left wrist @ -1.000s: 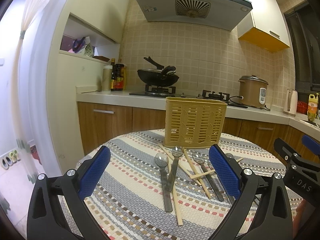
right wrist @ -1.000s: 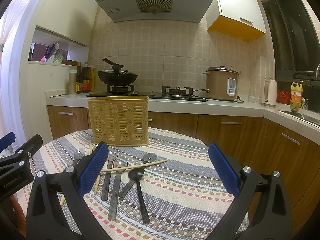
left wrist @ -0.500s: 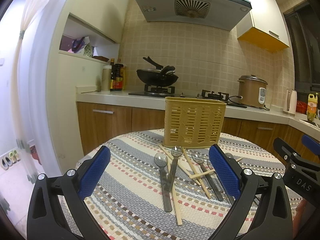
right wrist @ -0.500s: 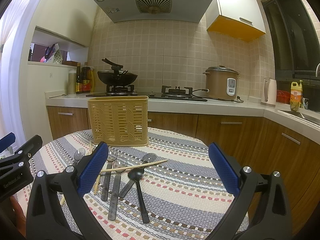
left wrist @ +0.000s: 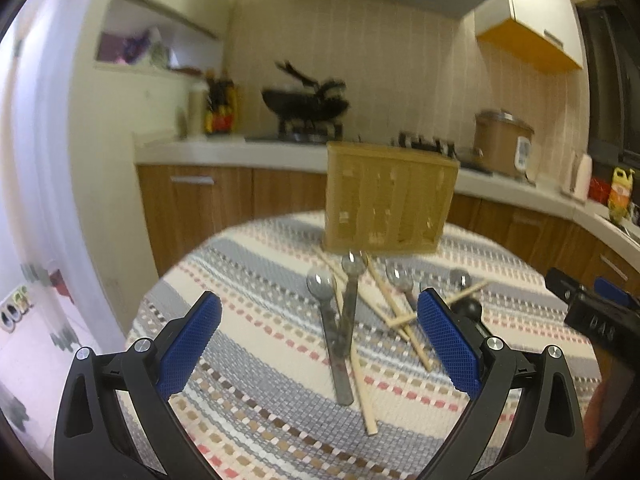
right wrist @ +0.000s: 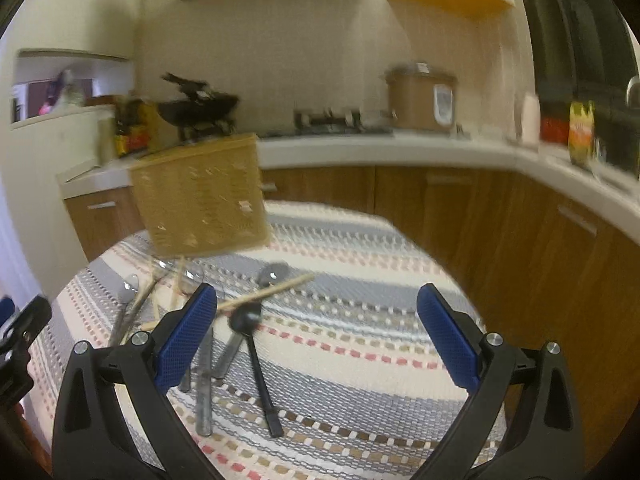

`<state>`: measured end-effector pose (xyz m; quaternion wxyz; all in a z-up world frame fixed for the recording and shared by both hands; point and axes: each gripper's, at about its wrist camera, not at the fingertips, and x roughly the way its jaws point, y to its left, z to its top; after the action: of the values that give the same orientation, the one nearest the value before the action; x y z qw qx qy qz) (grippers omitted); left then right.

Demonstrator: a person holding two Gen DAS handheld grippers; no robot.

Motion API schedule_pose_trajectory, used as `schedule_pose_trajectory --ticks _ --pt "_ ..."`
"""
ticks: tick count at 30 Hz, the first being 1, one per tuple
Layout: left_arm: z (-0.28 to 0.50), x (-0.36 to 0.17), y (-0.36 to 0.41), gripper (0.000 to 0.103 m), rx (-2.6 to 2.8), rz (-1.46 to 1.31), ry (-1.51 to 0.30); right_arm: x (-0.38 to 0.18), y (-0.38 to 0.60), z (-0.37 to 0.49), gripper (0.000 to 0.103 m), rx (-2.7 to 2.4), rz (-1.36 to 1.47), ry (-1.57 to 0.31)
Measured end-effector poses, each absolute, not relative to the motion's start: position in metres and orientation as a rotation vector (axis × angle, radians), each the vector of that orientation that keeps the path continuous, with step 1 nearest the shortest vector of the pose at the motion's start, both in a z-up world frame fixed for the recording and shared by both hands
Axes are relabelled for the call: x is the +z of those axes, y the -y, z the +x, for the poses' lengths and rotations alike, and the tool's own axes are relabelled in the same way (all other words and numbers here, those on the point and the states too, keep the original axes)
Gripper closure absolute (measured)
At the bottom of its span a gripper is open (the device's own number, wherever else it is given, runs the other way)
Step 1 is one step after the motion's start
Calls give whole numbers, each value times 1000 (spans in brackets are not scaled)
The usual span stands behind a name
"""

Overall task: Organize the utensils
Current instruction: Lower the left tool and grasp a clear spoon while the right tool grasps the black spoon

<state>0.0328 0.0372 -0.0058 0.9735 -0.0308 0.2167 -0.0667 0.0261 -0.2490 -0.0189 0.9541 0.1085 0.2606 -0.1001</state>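
While both tongs hang wide and empty, left tongs (left wrist: 318, 346) sit nearest the grey metal spoons (left wrist: 334, 332) and pale wooden chopsticks (left wrist: 362, 392), long axes running near-to-far on the striped woven counter (left wrist: 256, 280). Right tongs (right wrist: 318, 344) have the black spoon (right wrist: 256, 354) ahead-left. Tan perforated plastic basket (left wrist: 386, 208) stands beyond, far side.

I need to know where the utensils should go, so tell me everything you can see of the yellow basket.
The basket is a tan-yellow box of what looks like perforated plastic lattice, open at the top. It stands upright at the far side of the round table, on the striped cloth. Spoons and chopsticks lie just before its base; blur hides whether any touch it. Its inside is out of view.
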Motion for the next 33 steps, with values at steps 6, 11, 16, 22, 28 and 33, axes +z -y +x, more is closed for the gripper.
schedule_pose_trajectory --ticks 6,11,16,22,28,33 --pt "76 -7 -56 17 -261 -76 -624 -18 259 68 19 -105 249 -738" --pt "131 -21 -67 30 -437 -126 -867 -35 257 103 46 13 236 -963" --pt "176 -37 -72 36 -514 -192 -1017 -51 240 118 61 106 189 -1072" --pt "204 -51 -62 47 -484 -217 -1126 -58 232 128 66 149 185 -1142" --pt "223 -65 -47 68 -432 -207 -1185 -62 229 137 73 174 192 -1191" --pt "230 -66 -38 76 -393 -193 -1194 -64 224 143 77 176 158 -1226"
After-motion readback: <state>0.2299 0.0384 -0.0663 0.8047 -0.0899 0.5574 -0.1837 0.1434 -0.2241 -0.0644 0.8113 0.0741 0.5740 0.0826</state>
